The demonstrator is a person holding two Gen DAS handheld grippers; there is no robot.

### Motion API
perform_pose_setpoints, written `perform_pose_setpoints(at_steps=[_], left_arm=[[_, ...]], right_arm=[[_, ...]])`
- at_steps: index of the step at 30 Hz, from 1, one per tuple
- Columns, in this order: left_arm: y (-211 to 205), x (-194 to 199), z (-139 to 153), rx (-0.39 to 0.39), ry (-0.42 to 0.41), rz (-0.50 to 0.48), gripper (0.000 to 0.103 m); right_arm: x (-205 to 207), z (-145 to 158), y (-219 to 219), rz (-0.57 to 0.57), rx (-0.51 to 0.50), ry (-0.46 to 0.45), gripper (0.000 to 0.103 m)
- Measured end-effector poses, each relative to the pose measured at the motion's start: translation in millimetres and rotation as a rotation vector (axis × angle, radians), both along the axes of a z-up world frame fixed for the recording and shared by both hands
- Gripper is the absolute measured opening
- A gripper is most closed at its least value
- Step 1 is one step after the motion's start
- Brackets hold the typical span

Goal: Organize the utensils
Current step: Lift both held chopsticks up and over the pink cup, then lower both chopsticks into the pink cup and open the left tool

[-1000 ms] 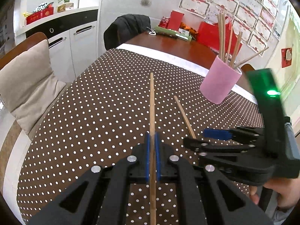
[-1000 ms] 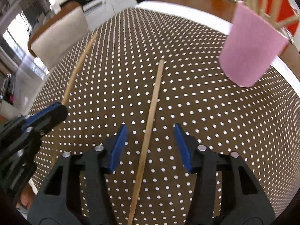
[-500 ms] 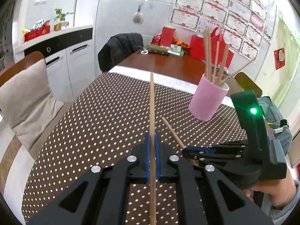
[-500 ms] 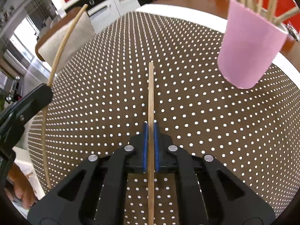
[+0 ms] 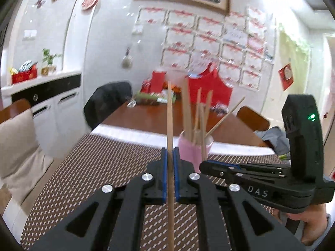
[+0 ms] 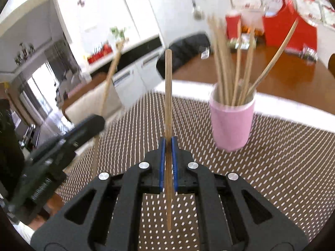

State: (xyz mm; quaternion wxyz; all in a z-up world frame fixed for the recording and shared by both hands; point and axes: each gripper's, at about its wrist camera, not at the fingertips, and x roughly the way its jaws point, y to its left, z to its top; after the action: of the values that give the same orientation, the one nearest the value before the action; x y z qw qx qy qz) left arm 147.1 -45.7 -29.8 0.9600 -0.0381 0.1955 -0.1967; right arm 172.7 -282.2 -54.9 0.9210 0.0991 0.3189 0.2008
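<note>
My left gripper [image 5: 170, 152] is shut on a long wooden chopstick [image 5: 170, 117] that points up and away, raised off the table. The right gripper [image 6: 168, 141] is shut on a second wooden chopstick [image 6: 168, 87], also lifted. A pink cup [image 6: 231, 123] holding several chopsticks stands on the dotted cloth ahead and to the right of it. In the left wrist view the pink cup [image 5: 189, 152] shows just beyond my fingers, with the right gripper [image 5: 204, 164] low at the right. In the right wrist view the left gripper [image 6: 98, 121] and its chopstick [image 6: 110, 79] sit at the left.
A brown tablecloth with white dots [image 6: 282, 167] covers the near table. Bare wood tabletop [image 5: 150, 119] lies beyond, with red bags and clutter at its far end. A cushioned chair [image 5: 16, 138] stands left, a dark chair [image 5: 106, 102] at the far side.
The right gripper closed on the chopstick lying on the cloth and lifted it. Both grippers rose and tipped upward, so the pink cup now sits lower and closer.
</note>
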Motion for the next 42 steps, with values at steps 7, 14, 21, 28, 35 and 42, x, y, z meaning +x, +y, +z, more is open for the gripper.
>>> perform_pose_setpoints(at_steps=[7,14,21,28,35,42], left_arm=[[-41.6,7.0,21.8,-0.014,-0.126,-0.049,0.006],[-60.9,30.0,37.4,-0.119,-0.205,-0.073,0.006],[-74.8,60.3,44.9,-0.217,-0.273,-0.086,0.006],[-87.5,90.4,43.0,-0.269,-0.285,-0.054,0.006],[-95.9,107.4,34.5,-0.291,-0.318,-0.023,0.006],[-100.8,127.2,17.5,-0.308,-0.309,0.019,0.006]], right_arm=[[2.5,32.1,-14.7,-0.074,0.049,-0.16,0.007],[11.6,48.7,-45.8,-0.1,0.12,-0.242,0.007],[29.7,67.1,-69.0,-0.183,0.112,-0.329,0.007],[42.6,71.6,-78.9,-0.231,0.142,-0.394,0.007],[43.3,71.5,-79.9,-0.315,0.085,-0.466,0.007],[62.4,58.0,-74.3,-0.306,0.026,-0.394,0.007]])
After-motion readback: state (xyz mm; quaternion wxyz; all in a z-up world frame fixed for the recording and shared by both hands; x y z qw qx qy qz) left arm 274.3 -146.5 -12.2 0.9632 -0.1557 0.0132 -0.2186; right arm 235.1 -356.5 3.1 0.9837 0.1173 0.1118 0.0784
